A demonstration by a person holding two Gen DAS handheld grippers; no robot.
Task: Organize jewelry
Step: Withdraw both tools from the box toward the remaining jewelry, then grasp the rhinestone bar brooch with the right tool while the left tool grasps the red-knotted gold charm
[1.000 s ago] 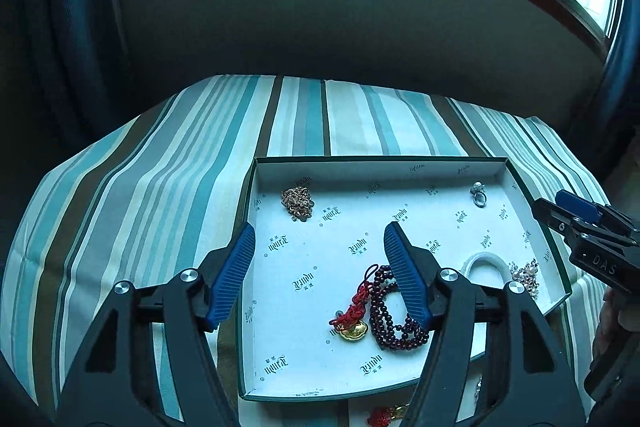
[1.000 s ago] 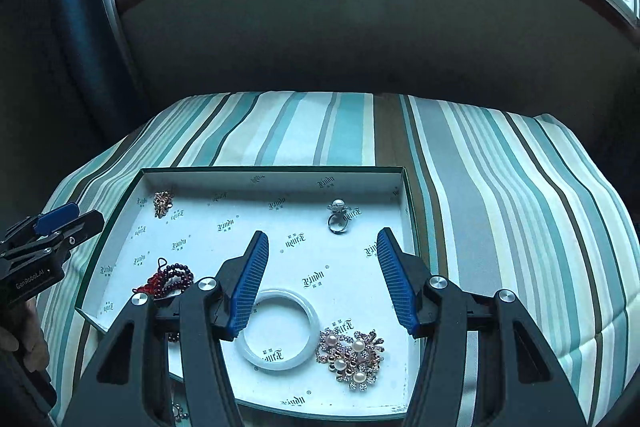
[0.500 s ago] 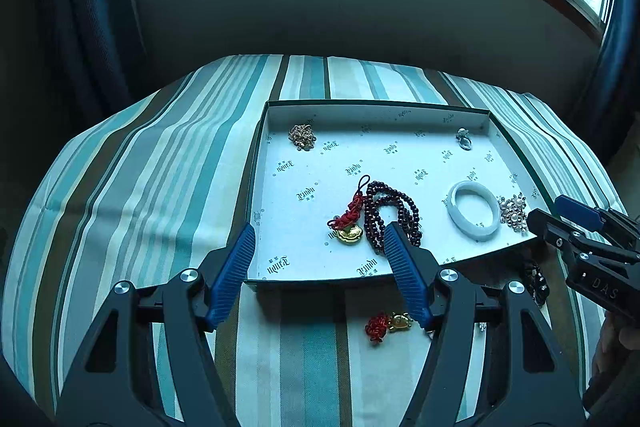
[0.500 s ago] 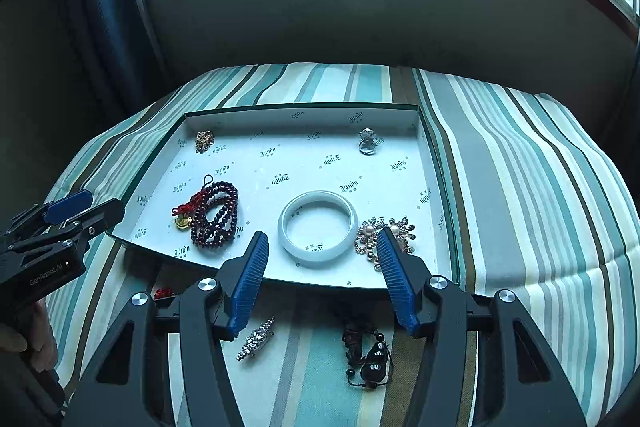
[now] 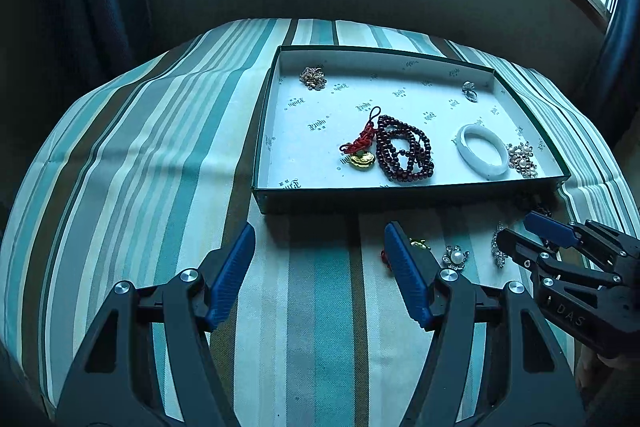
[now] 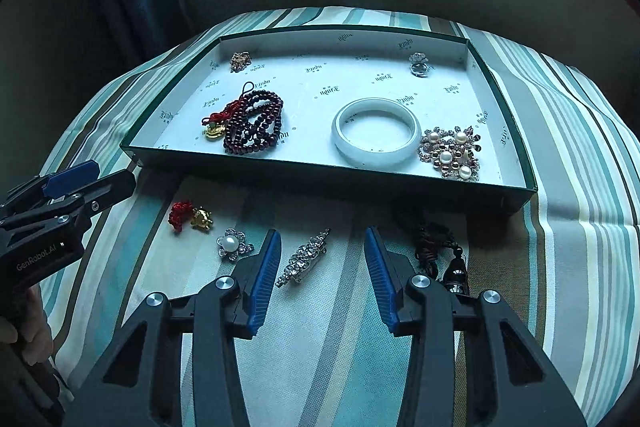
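A shallow green box (image 6: 320,175) lined in white holds a dark red bead bracelet (image 6: 254,125), a white bangle (image 6: 376,131), a pearl brooch (image 6: 450,153) and a ring (image 6: 418,63). On the striped cloth in front lie a red-knot gold charm (image 6: 190,217), a pearl flower pin (image 6: 232,245), a rhinestone clip (image 6: 304,261) and a dark pendant (image 6: 444,255). My right gripper (image 6: 322,231) hovers over the clip, jaws closing, pads clear of it. My left gripper (image 5: 320,227) stands open over bare cloth, left of the charm (image 5: 418,243).
The striped cloth (image 5: 140,167) covers a rounded table that drops off at left and right. A dark wall and window sill rise behind the box. Each gripper shows at the edge of the other's view, with a hand behind it.
Both grippers drew back from above the box and sank toward the cloth in front of it. The loose pieces there came into view. The right jaws narrowed.
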